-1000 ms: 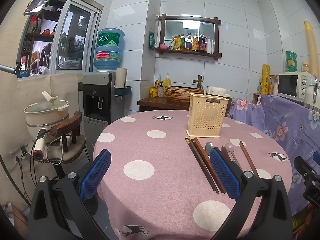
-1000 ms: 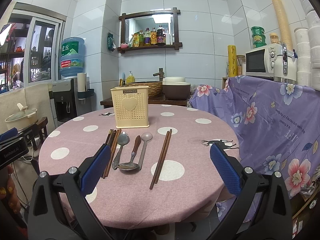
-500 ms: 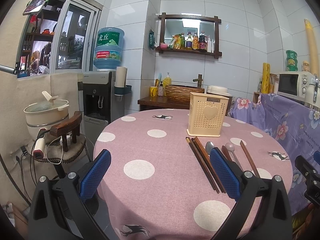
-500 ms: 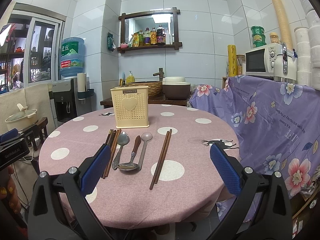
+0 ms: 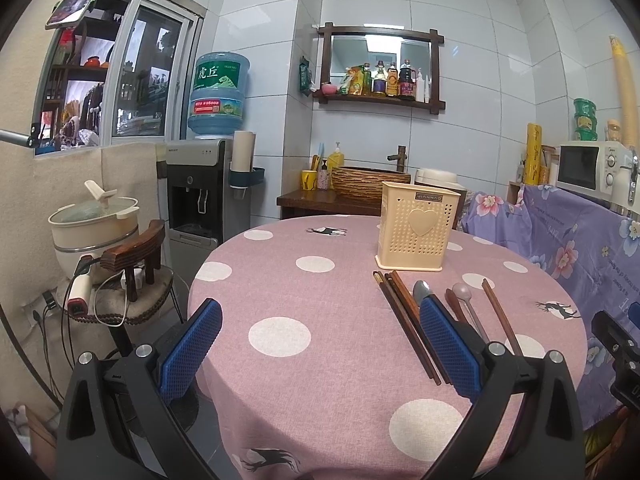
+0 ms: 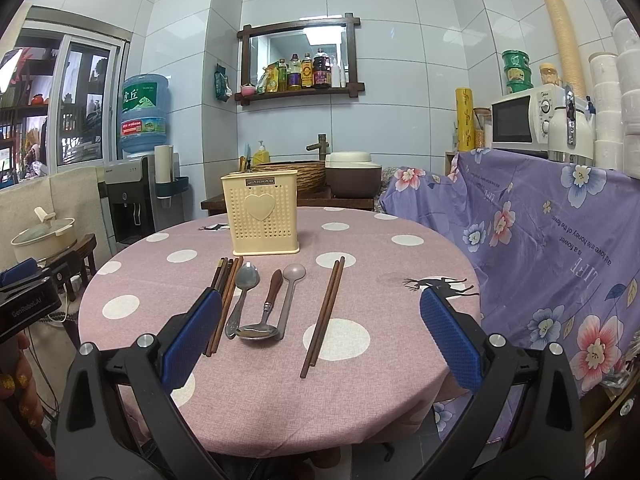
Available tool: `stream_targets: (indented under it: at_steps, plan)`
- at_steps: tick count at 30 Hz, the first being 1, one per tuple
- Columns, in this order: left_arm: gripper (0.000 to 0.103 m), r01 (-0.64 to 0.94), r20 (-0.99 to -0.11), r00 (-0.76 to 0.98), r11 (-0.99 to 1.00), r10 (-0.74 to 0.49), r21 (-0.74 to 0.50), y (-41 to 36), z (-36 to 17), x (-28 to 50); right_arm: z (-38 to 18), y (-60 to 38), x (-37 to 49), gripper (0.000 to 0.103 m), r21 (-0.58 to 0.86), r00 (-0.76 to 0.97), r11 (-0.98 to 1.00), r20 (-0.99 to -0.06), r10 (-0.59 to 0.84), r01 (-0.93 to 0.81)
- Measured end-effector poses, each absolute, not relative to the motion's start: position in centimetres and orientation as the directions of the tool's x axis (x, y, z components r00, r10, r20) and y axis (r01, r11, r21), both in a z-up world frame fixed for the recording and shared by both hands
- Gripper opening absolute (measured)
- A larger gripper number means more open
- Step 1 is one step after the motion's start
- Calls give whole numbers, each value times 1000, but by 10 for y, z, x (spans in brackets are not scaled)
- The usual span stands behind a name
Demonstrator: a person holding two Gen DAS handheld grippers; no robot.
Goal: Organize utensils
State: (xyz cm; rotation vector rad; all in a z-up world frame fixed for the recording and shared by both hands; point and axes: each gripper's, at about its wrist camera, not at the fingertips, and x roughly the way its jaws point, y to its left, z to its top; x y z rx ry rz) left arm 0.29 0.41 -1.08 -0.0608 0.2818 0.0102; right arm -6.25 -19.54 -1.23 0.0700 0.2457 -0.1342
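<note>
Left wrist view: the left gripper [image 5: 320, 344] hangs above the near left part of the round table [image 5: 280, 280], which is covered in a pink polka-dot cloth. Its blue-padded fingers [image 5: 190, 350] are spread wide apart with nothing between them. The cream perforated utensil holder [image 5: 416, 232] with a heart emblem stands upright toward the far right of the table. In front of it lie the utensils: a bundle of dark wooden chopsticks [image 5: 404, 320] running toward the camera, a metal spoon [image 5: 421, 291] partly hidden behind the right finger, a pale spoon [image 5: 463, 294] and a second chopstick pair [image 5: 500, 316] further right. A water dispenser [image 5: 200, 188] stands at the wall on the left.

Right wrist view: the right gripper [image 6: 320, 340] is held above the near table edge, its fingers [image 6: 450, 344] likewise set wide, gripping nothing. The utensil holder [image 6: 262, 214] stands upright at the far middle of the table [image 6: 400, 264]. The utensils lie in a row before it, from left to right: the chopstick bundle [image 6: 226, 292], its near ends hidden behind the left finger; the metal spoon [image 6: 242, 296], bowl facing the holder; a wooden-handled spoon [image 6: 266, 312], bowl nearest the camera; the pale spoon [image 6: 291, 288] just beside it; and the separate chopstick pair [image 6: 326, 312], set apart to the right. A microwave [image 6: 520, 122] sits on the counter at right, draped with a purple floral cloth [image 6: 540, 248].
</note>
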Motion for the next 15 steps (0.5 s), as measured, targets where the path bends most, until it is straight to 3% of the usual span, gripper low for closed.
stream_targets:
  at_steps: [15]
  plan:
    - [98, -20, -288, 957, 998, 2, -58, 6, -13, 4, -19, -193, -59, 98, 53, 960, 989, -252, -121, 139]
